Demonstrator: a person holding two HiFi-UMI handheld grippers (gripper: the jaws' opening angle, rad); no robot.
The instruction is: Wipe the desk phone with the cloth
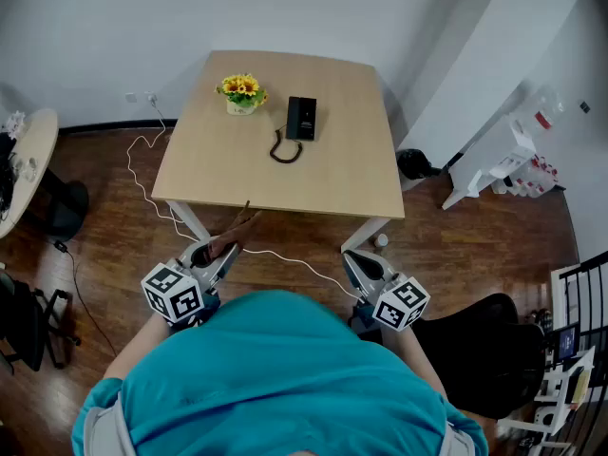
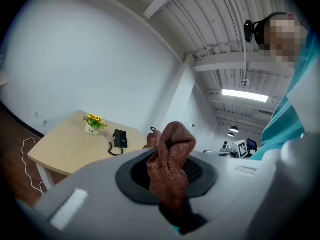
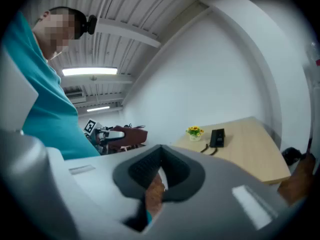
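Head view: one desk phone [image 1: 301,118], one cloth [image 1: 237,228], one table [image 1: 218,169]

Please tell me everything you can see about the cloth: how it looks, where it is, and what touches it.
The cloth is reddish brown with a coarse, knitted-looking weave. It is bunched into a crumpled wad, clamped between the jaws of the left gripper, and its loose end sticks out past them. In the head view it points toward the near edge of the table. It seems to touch only that gripper; the desk phone lies well apart from it on the table.
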